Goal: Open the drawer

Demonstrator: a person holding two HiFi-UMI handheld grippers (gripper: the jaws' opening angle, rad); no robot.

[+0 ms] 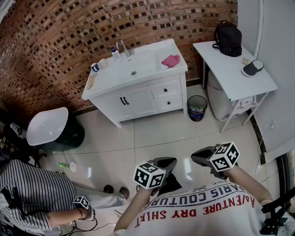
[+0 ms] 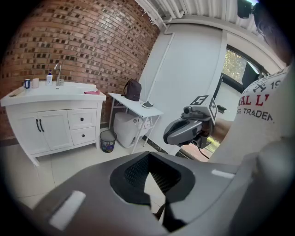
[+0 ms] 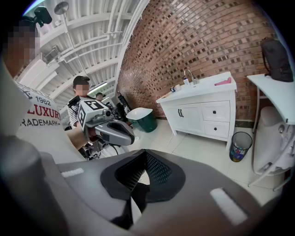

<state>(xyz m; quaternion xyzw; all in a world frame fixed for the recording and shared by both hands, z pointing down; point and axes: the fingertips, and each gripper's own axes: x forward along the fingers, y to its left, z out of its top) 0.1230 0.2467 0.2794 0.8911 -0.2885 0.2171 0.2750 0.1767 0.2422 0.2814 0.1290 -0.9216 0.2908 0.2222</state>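
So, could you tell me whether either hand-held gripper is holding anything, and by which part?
Nothing is held: the left hand-held gripper and the right hand-held gripper are both shut and empty, away from the drawers.

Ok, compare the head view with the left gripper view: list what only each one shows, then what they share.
Head view only: the striped-shirted person and the white-lidded green bin. Left gripper view only: the window and ceiling beams. Both: the white vanity with its closed drawers, the wastebasket, the white table and black backpack.
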